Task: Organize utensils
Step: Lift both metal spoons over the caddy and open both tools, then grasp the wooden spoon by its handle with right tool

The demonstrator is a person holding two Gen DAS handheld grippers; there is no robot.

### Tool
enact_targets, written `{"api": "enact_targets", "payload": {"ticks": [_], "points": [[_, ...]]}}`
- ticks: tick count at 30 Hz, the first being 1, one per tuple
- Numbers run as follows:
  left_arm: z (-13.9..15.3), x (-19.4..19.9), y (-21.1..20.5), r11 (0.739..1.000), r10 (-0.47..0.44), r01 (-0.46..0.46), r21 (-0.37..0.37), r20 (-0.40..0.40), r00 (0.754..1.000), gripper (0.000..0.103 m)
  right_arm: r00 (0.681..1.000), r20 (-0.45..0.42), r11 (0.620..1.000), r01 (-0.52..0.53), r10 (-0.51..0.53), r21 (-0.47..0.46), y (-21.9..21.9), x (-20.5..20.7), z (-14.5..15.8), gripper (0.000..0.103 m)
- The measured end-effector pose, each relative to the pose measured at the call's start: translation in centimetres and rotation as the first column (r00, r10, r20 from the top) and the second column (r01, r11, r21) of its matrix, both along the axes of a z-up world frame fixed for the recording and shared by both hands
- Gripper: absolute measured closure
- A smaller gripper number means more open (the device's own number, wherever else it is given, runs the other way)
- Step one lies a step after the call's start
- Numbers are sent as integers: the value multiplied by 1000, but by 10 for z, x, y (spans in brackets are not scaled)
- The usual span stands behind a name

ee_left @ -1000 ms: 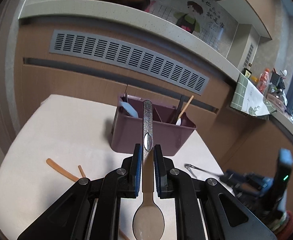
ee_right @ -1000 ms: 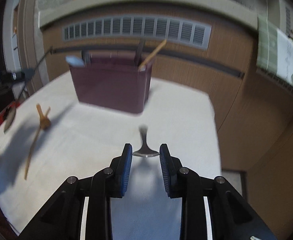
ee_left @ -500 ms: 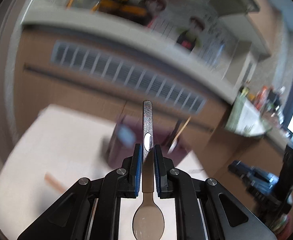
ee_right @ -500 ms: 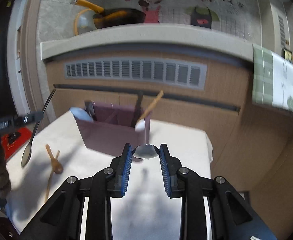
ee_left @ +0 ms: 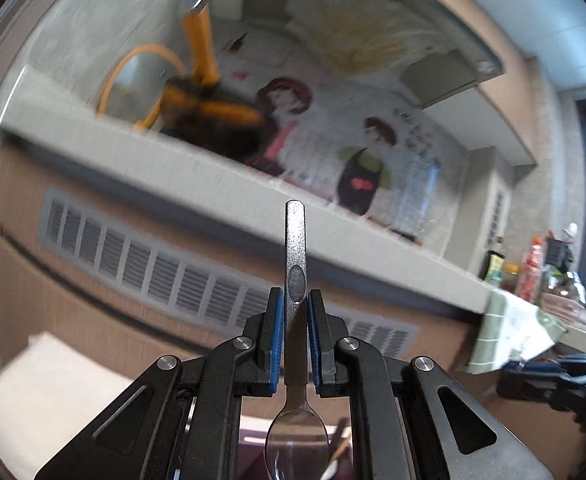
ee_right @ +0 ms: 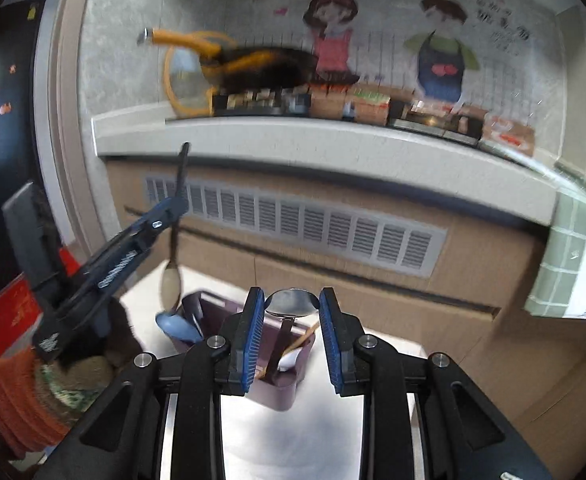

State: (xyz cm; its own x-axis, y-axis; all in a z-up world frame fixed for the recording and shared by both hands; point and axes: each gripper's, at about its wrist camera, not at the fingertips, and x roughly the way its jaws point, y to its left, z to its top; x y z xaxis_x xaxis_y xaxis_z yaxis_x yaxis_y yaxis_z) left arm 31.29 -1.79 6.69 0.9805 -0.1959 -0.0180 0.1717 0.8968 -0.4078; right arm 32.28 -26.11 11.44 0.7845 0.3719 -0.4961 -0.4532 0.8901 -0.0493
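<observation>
Both grippers raised since a second earlier; table nearly gone from left view, holder now low in frame. Left gripper (ee_left: 295, 336) clamped narrow on steel spoon (ee_left: 295, 264), handle upright, bowl hanging above purple utensil holder (ee_right: 249, 364). Right gripper (ee_right: 292, 340) gripping second spoon (ee_right: 292, 303) by bowl edges, over holder, pitched downward. Orange sleeve (ee_right: 9, 404) at left.

Purple utensil caddy (ee_left: 253, 444) mostly hidden behind left gripper (ee_left: 295, 320), cut by bottom edge. Pan on counter (ee_right: 261, 66) smeared by blur. Right spoon (ee_right: 292, 303) handle hidden, only bowl shows. Wall writing unreadable.
</observation>
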Motion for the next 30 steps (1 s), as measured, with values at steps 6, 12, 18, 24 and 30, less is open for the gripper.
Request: {"api": "enact_targets", "payload": {"ticks": [6,12,18,24,30], "points": [[-36,24,-6,998,54,-53,15,-76,996,91,993,-114,999,-39,37,-13,12,23,-32,78],[-62,38,5,998,-28,18,-52,-195,980,85,967,-237,996,-78,88,52,23,53,-55,76],[-49,20,25,992,-109,91,-82,-248,963,71,979,-197,992,-28,51,121,12,53,-58,72],[-47,-45,73,994,-106,91,-63,-310,945,70,992,-122,996,16,-5,87,3,15,-69,72],[-80,-110,135,998,62,-41,54,-490,869,70,987,-154,997,-26,36,68,17,-11,-101,71]]}}
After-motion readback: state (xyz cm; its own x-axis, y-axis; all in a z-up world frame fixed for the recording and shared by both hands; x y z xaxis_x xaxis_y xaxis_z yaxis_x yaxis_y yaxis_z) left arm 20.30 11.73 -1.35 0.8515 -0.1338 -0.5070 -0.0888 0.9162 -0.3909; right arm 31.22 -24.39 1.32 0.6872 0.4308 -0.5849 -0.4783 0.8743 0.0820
